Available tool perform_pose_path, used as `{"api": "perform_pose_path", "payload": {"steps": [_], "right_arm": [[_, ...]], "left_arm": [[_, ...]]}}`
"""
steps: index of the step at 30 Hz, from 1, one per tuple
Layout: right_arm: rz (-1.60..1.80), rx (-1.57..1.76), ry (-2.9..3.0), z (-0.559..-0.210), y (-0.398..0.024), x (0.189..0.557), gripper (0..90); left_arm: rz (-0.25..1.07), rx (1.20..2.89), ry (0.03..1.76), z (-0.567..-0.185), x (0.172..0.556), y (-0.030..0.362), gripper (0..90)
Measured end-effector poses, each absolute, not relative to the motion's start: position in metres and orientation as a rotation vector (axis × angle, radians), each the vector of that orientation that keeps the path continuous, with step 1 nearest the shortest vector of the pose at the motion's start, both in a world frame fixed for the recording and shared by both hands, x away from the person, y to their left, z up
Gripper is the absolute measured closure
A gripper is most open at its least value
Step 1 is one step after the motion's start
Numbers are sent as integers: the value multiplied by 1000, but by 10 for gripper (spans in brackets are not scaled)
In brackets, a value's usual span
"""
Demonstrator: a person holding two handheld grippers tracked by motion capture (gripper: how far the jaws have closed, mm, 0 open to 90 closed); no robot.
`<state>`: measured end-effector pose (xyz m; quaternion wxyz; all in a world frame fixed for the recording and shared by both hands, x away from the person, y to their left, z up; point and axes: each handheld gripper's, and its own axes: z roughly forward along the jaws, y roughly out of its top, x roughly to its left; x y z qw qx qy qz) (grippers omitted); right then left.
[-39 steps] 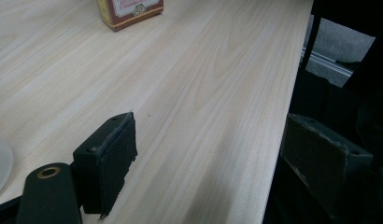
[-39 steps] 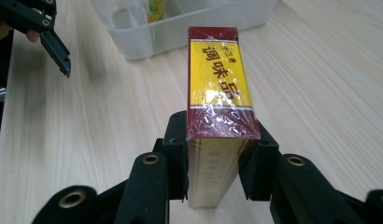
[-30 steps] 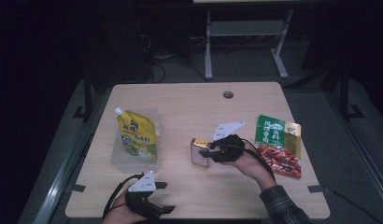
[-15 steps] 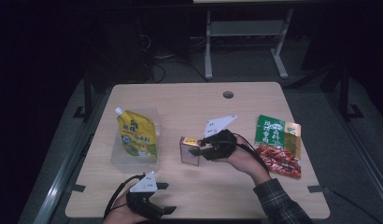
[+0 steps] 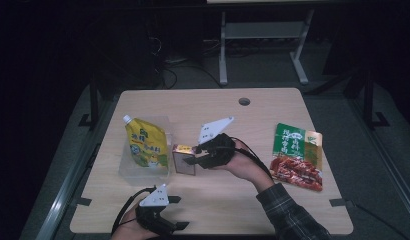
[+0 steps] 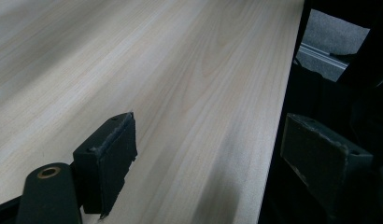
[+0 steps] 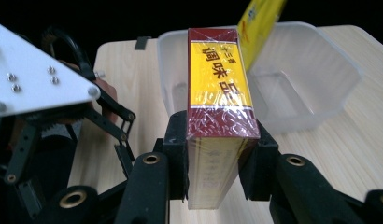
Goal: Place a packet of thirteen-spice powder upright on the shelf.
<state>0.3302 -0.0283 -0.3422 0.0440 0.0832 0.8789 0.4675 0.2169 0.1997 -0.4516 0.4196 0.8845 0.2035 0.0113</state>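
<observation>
- The right gripper [image 5: 193, 159] clamps a red and yellow box [image 5: 184, 159], one jaw pressed on each side of it; in the right gripper view the box [image 7: 221, 116] stands wedged between them.
- Since a second ago this gripper has carried the box leftward, and it is now just beside the clear tub [image 5: 144, 167], closer than before.
- The yellow pouch [image 5: 145, 142] lies in the tub as before.
- The left gripper [image 5: 175, 226] stays at the table's [image 5: 273, 110] near edge, in front of the tub, jaws spread wide with nothing between them.
- The green and red packet [image 5: 297, 156] lies well to the right of the tub, unmoved.
</observation>
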Motion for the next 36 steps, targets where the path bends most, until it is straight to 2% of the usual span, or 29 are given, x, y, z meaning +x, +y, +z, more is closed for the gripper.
{"api": "perform_pose_path", "payload": {"steps": [15, 36], "right_arm": [[1461, 149, 2675, -334, 19, 336, 677], [1406, 94, 2702, -348, 81, 338, 676]], "left_arm": [[13, 2217, 512, -452, 216, 199, 178], [11, 2234, 479, -453, 217, 197, 179]]}}
